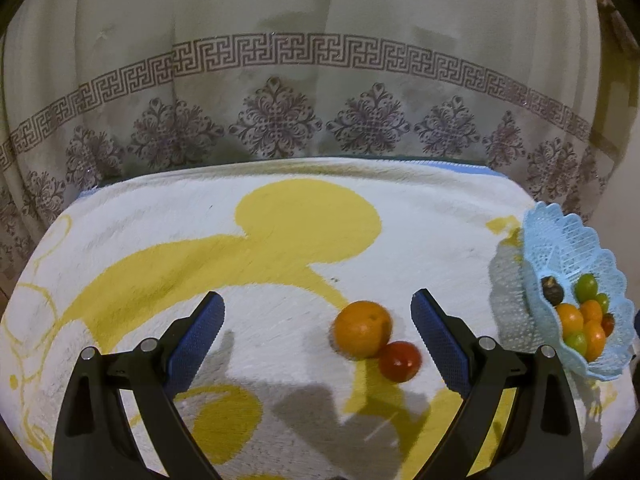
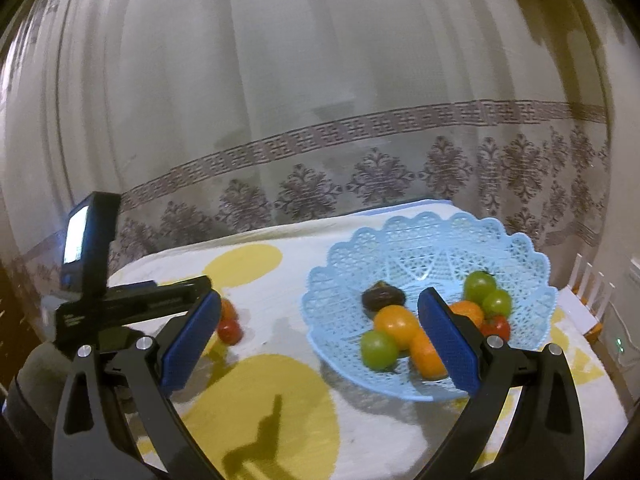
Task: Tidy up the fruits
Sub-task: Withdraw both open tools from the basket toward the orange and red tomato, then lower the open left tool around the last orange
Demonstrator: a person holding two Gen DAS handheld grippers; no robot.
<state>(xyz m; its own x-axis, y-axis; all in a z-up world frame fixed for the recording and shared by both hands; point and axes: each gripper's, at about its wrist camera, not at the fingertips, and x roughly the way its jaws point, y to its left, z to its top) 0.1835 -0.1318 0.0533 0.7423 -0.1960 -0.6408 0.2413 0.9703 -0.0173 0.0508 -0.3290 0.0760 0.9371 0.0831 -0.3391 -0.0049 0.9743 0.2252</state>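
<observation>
On the blanket-covered table (image 1: pixel 280 248), an orange (image 1: pixel 362 328) touches a tomato (image 1: pixel 400 361) just nearer and to its right, the basket (image 1: pixel 568 236) of fruit stands well to their right, perhaps tilted, and a curtain (image 1: pixel 320 80) hangs behind.

I'm in a home: pale patterned curtain (image 1: pixel 280 80) behind, fluffy white-and-yellow blanket (image 1: pixel 280 240) covering the table.

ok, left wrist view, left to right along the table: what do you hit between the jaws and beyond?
Left pad → orange → red tomato, touching the orange → right pad → blue lace basket holding the sorted fruit, at the table's right edge. Jaws stand wide open.
</observation>
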